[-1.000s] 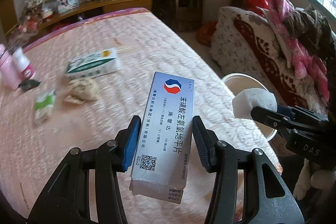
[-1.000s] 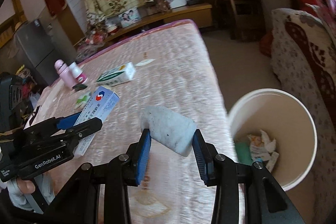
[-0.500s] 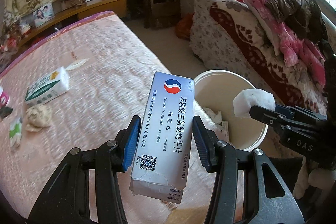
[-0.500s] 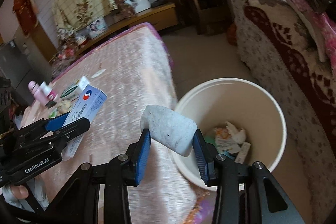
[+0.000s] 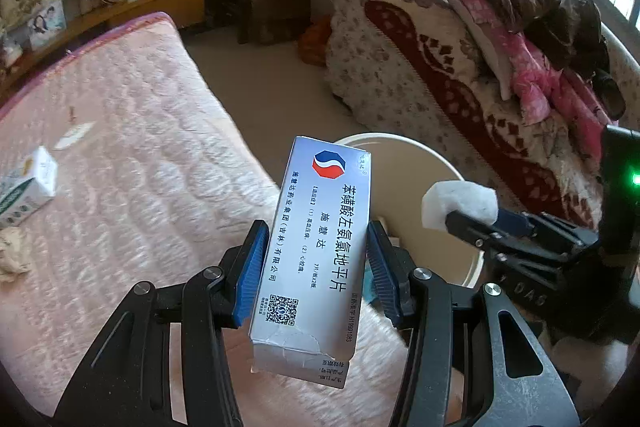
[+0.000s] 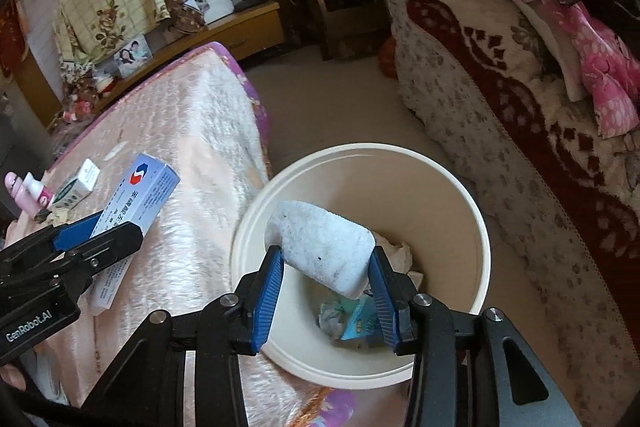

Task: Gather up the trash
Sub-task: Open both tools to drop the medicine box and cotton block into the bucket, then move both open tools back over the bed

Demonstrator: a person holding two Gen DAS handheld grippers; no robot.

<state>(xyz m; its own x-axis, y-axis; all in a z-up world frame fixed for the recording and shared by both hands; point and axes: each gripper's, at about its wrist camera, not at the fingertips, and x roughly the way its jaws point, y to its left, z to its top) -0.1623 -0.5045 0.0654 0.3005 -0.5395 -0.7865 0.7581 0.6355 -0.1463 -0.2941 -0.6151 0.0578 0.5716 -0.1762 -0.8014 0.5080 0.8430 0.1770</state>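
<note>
While the right tongs point(image 6: 326, 281) hang over the mouth of the cream bucket point(image 6: 460, 187), their blue pads are clamped on a white foam block point(image 6: 322, 253), which sits tilted between them directly above the bucket's inside. Crumpled paper and a blue-green wrapper point(image 6: 356, 325) lie at the bottom of the bucket. To the left, the left tongs point(image 5: 316, 267) are clamped on a pale blue medicine box point(image 5: 316, 259), held upright with its torn end nearest the camera; it hangs over the near right edge of the pink bed point(image 5: 120, 147), just beside the bucket's rim. Farther left on the bed lie a white and green carton point(image 5: 24, 187) and a crumpled tissue point(image 5: 12, 255). A patterned sofa point(image 6: 500, 87) piled with clothes stands to the right of the bucket.
</note>
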